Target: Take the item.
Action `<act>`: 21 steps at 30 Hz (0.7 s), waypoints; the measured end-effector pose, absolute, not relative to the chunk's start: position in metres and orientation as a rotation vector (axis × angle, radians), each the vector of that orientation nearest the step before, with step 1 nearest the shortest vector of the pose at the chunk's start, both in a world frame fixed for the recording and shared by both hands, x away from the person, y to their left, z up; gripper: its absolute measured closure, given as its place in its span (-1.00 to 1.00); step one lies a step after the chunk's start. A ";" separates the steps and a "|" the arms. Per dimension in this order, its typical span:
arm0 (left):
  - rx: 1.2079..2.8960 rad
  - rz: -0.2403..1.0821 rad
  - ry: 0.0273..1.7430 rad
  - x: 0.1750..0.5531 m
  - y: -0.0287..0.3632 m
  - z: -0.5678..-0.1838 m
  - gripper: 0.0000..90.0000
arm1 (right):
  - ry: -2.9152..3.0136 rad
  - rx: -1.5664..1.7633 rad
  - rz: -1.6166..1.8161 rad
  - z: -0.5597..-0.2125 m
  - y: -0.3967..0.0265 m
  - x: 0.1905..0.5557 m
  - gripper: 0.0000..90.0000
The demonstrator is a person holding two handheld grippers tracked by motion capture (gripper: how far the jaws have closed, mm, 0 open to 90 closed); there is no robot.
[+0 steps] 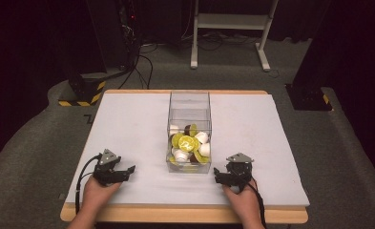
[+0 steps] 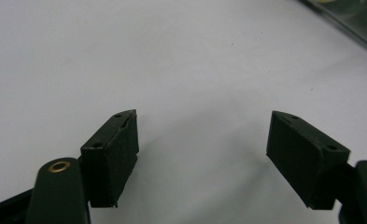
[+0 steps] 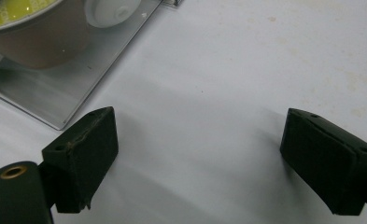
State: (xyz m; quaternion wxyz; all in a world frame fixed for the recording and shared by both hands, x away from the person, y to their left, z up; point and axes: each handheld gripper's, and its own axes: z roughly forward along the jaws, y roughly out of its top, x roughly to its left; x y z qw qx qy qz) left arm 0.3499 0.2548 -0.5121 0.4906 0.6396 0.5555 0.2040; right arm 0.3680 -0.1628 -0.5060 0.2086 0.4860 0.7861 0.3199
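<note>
— What is seen from the high view?

— A clear box (image 1: 189, 131) is set at the middle of the white table (image 1: 128, 124), and small capsules (image 1: 187, 142) — yellow-green, white and brown — are heaped in its near half. The left gripper (image 1: 128, 170) is held on the table just left of the box's near corner, the right gripper (image 1: 218, 174) just right of it. Both are pointed inward at the box, neither touching it.

— And the left gripper view?

— The left gripper (image 2: 202, 140) is shown with its jaws spread wide and nothing between them; only bare table (image 2: 172, 56) is seen there. An edge of the box (image 2: 354, 23) is caught at the upper right corner, well apart from the jaws.

— The right gripper view?

— The right gripper (image 3: 200, 154) is likewise held wide apart, nothing gripped. The box (image 3: 69, 93) is seen at the upper left, near the left-hand jaw but not touched by it. Through its wall a brown capsule with a yellow-green lid (image 3: 41, 37) is seen, and a white capsule (image 3: 111, 10) beside it.
</note>
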 end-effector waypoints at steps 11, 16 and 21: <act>1.554 0.517 1.283 0.343 0.251 -0.502 -0.43 | 2.188 1.352 0.890 -0.506 -0.163 0.368 -0.75; 1.548 0.505 1.262 0.340 0.247 -0.499 -0.42 | 2.188 1.352 0.890 -0.506 -0.163 0.368 -0.75; 1.555 0.483 1.240 0.339 0.246 -0.497 -0.41 | 2.188 1.352 0.890 -0.506 -0.163 0.368 -0.75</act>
